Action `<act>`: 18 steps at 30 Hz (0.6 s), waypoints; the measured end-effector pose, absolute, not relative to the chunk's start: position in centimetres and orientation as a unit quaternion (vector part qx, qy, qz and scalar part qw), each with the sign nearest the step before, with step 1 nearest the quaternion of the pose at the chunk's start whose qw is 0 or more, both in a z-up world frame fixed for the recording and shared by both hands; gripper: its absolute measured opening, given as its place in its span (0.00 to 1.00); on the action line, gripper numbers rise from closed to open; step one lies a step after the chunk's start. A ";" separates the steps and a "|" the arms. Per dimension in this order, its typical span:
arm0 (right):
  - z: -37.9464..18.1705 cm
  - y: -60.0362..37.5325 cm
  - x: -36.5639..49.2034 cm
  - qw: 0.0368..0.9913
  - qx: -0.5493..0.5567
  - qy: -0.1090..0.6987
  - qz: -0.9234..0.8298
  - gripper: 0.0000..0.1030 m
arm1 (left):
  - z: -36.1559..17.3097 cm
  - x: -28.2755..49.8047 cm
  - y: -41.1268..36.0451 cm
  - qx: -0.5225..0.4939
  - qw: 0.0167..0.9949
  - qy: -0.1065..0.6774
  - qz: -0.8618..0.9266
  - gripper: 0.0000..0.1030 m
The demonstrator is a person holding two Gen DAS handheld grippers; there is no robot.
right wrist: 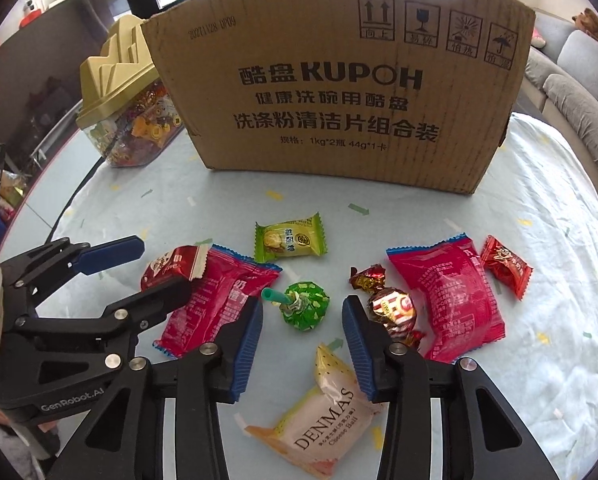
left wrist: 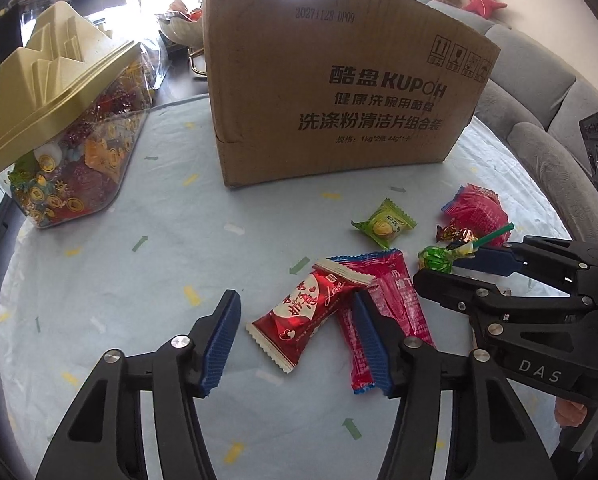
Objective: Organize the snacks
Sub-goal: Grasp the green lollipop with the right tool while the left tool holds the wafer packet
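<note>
A pale blue cloth covers the surface (right wrist: 539,280), and a big brown box (right wrist: 339,92) stands at the back with a candy jar (left wrist: 71,148) beside it. Snacks lie loose in front of the box.

The left tongs (left wrist: 299,340) hang apart around a shiny red candy pack (left wrist: 307,312) that lies on a long pink pack (left wrist: 379,308). The pads do not press it yet. It looks light and crinkly, so it may slip. The puffy middle seems the best place to pinch.

The right tongs (right wrist: 303,344) are also apart and hold nothing. A green lollipop (right wrist: 305,308) lies between the pads, its stick (right wrist: 275,296) pointing left. It looks small, hard and round, so it could roll. The ball looks easier to grip than the thin stick.
</note>
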State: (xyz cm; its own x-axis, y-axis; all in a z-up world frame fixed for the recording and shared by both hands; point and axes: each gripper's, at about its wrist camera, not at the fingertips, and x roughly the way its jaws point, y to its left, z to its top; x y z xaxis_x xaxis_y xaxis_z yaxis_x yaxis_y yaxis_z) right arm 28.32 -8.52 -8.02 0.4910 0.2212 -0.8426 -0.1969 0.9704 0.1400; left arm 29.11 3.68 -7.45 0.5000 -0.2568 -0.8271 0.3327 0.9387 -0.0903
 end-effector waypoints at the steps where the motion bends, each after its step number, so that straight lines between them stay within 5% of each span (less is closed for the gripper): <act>1: -8.2 -8.5 28.5 0.863 0.012 0.491 0.121 0.39 | -7.5 29.2 3.7 0.037 0.865 0.471 -0.172 0.51; 9: -8.7 -8.5 29.0 0.863 0.013 0.491 0.120 0.30 | -8.0 29.8 3.8 0.014 0.864 0.475 -0.170 0.23; 18: -8.5 -8.8 28.6 0.865 0.018 0.488 0.119 0.27 | -7.4 29.3 3.9 0.001 0.866 0.472 -0.162 0.22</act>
